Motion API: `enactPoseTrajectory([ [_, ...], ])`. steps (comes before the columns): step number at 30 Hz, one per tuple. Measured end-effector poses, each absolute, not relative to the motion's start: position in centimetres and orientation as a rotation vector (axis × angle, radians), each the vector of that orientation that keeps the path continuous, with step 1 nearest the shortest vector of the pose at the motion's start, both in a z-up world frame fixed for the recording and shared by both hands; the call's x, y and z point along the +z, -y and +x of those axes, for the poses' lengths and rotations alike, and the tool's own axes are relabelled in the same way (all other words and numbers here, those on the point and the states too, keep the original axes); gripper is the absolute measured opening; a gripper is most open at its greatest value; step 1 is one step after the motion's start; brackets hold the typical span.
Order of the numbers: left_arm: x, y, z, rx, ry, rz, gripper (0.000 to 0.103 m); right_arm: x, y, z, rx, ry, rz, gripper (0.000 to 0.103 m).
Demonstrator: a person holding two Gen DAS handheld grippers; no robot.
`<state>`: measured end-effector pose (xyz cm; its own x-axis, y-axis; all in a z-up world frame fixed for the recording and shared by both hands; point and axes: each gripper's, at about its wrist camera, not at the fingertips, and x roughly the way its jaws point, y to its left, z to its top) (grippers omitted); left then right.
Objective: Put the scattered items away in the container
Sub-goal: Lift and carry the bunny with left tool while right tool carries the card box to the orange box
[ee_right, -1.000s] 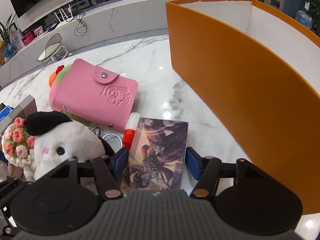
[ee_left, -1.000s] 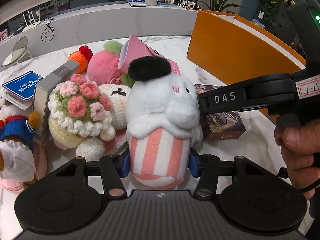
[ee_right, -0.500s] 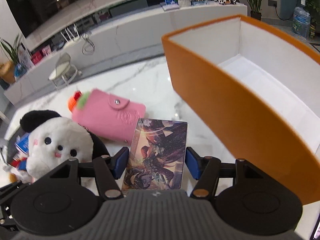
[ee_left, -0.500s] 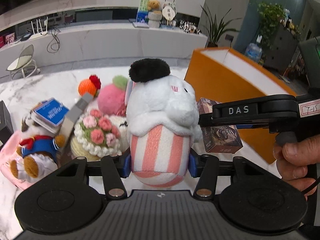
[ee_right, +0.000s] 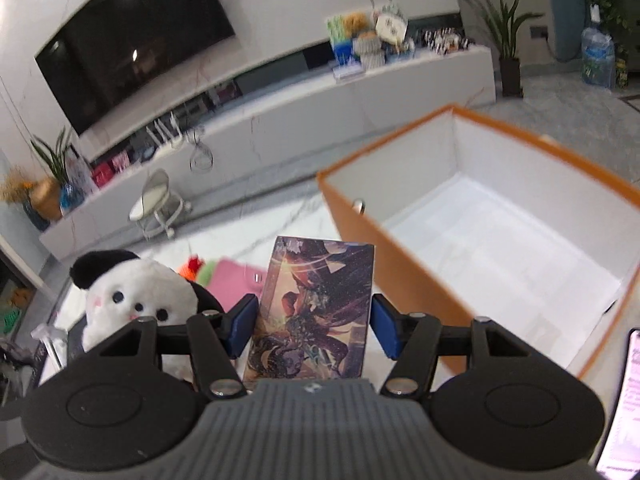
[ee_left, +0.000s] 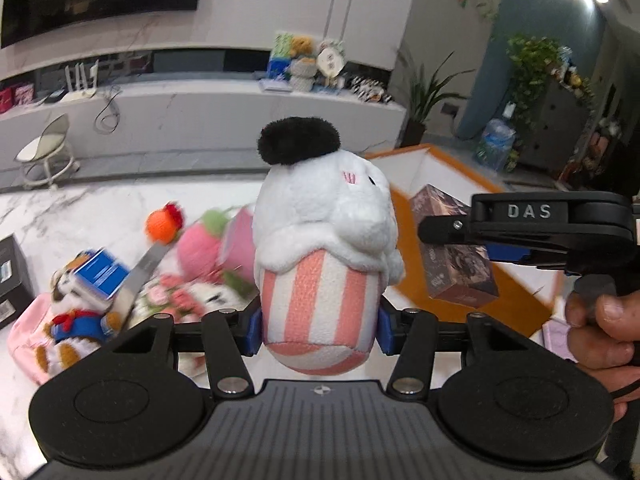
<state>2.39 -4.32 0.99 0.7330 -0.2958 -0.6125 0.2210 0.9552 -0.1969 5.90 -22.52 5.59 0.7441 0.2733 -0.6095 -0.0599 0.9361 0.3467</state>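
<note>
A white plush (ee_left: pixel 320 240) with a black ear and a pink-striped body stands upright between the blue pads of my left gripper (ee_left: pixel 318 322), which is shut on it above the table. My right gripper (ee_right: pixel 312 324) is shut on a printed card box (ee_right: pixel 316 304), held on end. The orange container (ee_right: pixel 400 256) with its white, bare inside lies just right of and below the card box. In the left wrist view the card box (ee_left: pixel 460 272) hangs in front of the orange container (ee_left: pixel 516 300), and a person's hand (ee_left: pixel 600 332) grips the right tool.
On the marble table at the left lies a pile: a bear in blue (ee_left: pixel 76 320), a blue card (ee_left: pixel 100 272), a pink plush (ee_left: pixel 200 248), an orange crochet toy (ee_left: pixel 160 226) and a dark box (ee_left: pixel 12 276). A pink wallet (ee_right: pixel 236 284) lies behind the card box.
Both grippers have risen with their items, the plush and the card box. The pile has dropped lower in view, and the container's white inside now shows in the right wrist view.
</note>
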Motion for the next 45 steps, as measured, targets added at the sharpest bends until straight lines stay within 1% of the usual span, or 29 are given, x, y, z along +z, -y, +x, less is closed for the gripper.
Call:
enactPoseTrajectory([
  [10, 2.5, 11.1, 2.9, -0.409, -0.639, -0.118, 0.060, 8.7, 29.5, 3.4, 0.035, -0.527, 0.346, 0.064],
  [15, 2.3, 14.0, 3.7, -0.447, -0.641, -0.128, 0.060, 9.1, 32.5, 2.7, -0.034, -0.486, 0.367, 0.064],
  [21, 2.0, 16.7, 4.7, -0.479, -0.640, -0.163, 0.060, 8.8, 33.9, 2.6, -0.083, -0.448, 0.334, 0.063],
  [33, -0.5, 21.2, 6.4, -0.504, -0.658, -0.169, 0.060, 7.2, 36.2, 4.6, -0.180, -0.436, 0.273, 0.063],
  [45, -2.9, 23.2, 7.6, -0.447, -0.691, -0.155, 0.060, 4.1, 36.9, 7.5, -0.199, -0.501, 0.209, 0.062],
])
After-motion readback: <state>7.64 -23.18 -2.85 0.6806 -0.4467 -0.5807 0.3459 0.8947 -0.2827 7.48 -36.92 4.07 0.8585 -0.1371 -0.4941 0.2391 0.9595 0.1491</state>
